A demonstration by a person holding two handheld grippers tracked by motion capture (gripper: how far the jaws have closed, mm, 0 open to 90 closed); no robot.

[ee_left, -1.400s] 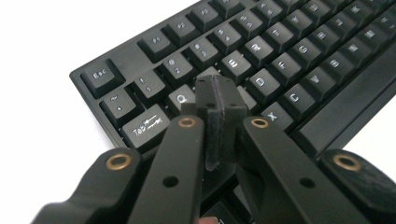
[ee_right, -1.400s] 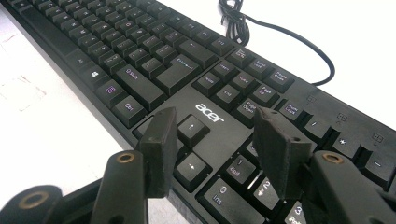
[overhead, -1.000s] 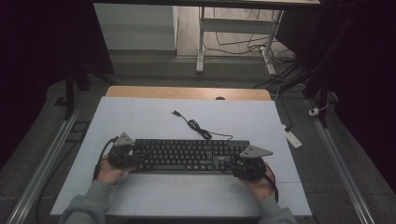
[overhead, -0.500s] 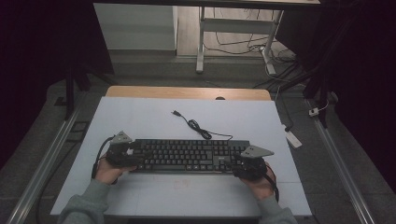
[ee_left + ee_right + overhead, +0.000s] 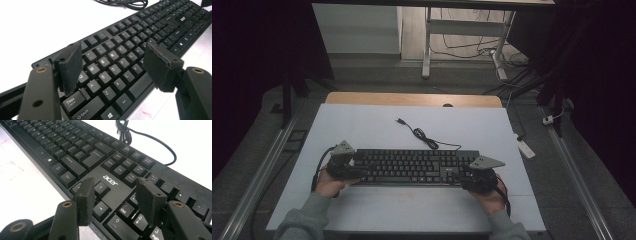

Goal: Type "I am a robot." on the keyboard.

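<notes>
Just now, been opening the jaws of the left gripper [image 5: 115, 62]; wide apart at this moment, hanging over the left end of the black Acer keyboard [image 5: 414, 167]. Pads [image 5: 71, 67] above the Q, A and Caps Lock keys, pressing on nothing. Nothing clamped between them, only the key rows showing through the gap underneath.

At the keyboard's right end, much the same for the right gripper [image 5: 116, 195]: jaws apart, poised over the arrow keys and the number pad, with no pad seen biting on the case. Hard to tell from the gripper's own view whether the lower tips brush the keys; in the high view, close in against that end.

As for the keyboard itself: flat on the white table top [image 5: 362, 125], keys up, long side across, between the two grippers. Behind the keyboard, black cable [image 5: 424, 137] loosely bunched and trailing away, its USB plug [image 5: 399, 120] lying free farther back, connected to nothing.

Reading of the widening: probably a let-go at the left end, so the keyboard judged set down and resting on its own weight. Alternatively, a spreading ahead of a fresh grip on that end. Either way, no hold on the keyboard from either side at present, so no lifting or sliding possible until some jaws come together on an edge.
</notes>
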